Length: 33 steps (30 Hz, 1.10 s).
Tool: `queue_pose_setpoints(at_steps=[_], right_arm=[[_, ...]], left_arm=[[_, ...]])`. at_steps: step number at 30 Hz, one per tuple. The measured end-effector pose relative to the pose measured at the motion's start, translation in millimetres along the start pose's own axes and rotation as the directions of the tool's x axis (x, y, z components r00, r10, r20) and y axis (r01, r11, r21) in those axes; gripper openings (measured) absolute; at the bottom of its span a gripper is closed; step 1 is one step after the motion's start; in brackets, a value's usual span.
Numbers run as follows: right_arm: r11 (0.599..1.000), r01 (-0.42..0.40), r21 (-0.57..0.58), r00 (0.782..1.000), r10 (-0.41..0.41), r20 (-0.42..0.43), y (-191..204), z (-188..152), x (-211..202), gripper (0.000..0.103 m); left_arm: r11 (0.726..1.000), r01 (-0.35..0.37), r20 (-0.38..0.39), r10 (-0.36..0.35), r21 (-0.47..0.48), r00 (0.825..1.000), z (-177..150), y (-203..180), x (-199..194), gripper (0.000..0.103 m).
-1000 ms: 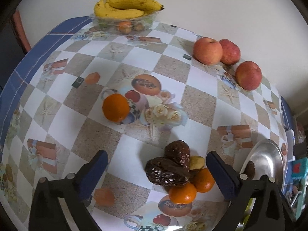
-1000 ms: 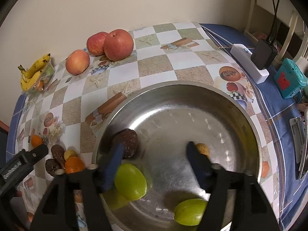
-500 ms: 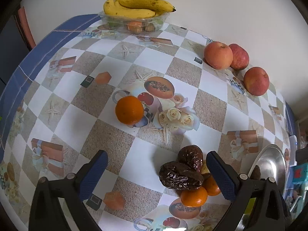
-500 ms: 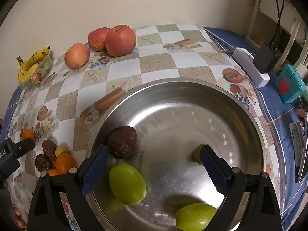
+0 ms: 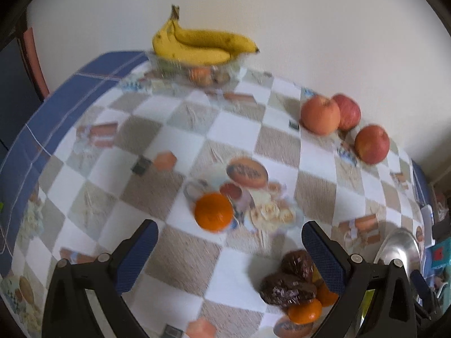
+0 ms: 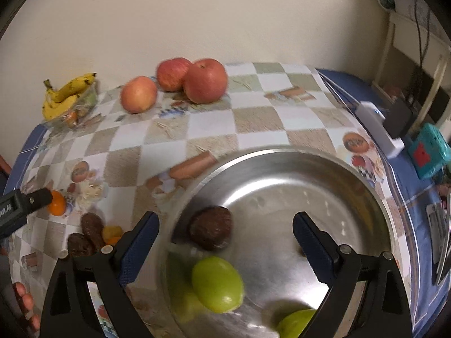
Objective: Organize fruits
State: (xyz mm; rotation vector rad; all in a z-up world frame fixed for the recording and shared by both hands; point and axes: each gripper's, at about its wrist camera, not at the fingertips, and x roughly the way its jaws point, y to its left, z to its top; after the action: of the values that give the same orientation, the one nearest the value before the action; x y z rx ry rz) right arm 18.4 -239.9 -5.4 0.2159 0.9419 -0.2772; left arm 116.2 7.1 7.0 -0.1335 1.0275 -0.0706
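Observation:
My left gripper (image 5: 228, 253) is open and empty, just in front of a lone orange (image 5: 213, 211) on the checked tablecloth. A pile of dark wrinkled fruits (image 5: 290, 284) and small oranges (image 5: 305, 312) lies by its right finger. My right gripper (image 6: 225, 245) is open and empty over the steel bowl (image 6: 366, 186), which holds a dark fruit (image 6: 211, 227) and two green fruits (image 6: 217, 284). Three apples (image 5: 320, 115) (image 6: 205, 81) sit near the wall. Bananas (image 5: 201, 45) (image 6: 66, 94) rest on a clear tray.
The wall runs along the table's far edge. A white power strip (image 6: 379, 125), a black adapter (image 6: 400, 117) and a teal box (image 6: 430, 153) lie to the right of the bowl. The bowl's rim (image 5: 400, 243) shows at the left view's right edge.
My left gripper has moved forward and left from the fruit pile toward the lone orange. My right gripper has opened wide and drawn back and left over the bowl.

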Motion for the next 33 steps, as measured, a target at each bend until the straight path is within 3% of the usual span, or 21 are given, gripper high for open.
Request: queue_pose_setpoints(at_steps=[7,10,13,21,23,28,33], right_arm=[[0.994,-0.064,-0.086,0.995,0.071,0.073,34,8,-15,0.096],[0.985,-0.136,-0.108,0.988,0.143,0.061,48,9,-14,0.096],[0.973,-0.190,-0.135,0.979,0.198,0.047,62,7,-13,0.096],[0.947,-0.254,-0.196,0.966,0.260,0.003,97,12,-6,0.094],[0.944,-0.262,-0.202,0.964,0.267,-0.004,102,13,-5,0.091],[0.933,-0.299,-0.198,0.954,0.297,-0.043,109,16,3,0.065],[0.919,-0.341,-0.199,0.939,0.323,-0.117,122,11,18,0.063]], left_arm=[[0.999,0.039,0.005,-0.039,-0.002,0.999,15,22,-7,0.103],[0.999,0.014,0.030,-0.013,-0.030,0.999,19,33,-11,0.103],[0.998,0.036,0.045,-0.034,-0.047,0.998,22,43,-13,0.103],[0.995,0.081,-0.035,-0.083,-0.063,0.996,22,47,4,0.101],[0.994,0.087,-0.050,-0.091,-0.067,0.995,21,46,8,0.101],[0.993,0.097,-0.076,-0.102,-0.068,0.992,20,42,21,0.092],[0.992,0.114,-0.126,-0.120,-0.054,0.985,14,33,39,0.091]])
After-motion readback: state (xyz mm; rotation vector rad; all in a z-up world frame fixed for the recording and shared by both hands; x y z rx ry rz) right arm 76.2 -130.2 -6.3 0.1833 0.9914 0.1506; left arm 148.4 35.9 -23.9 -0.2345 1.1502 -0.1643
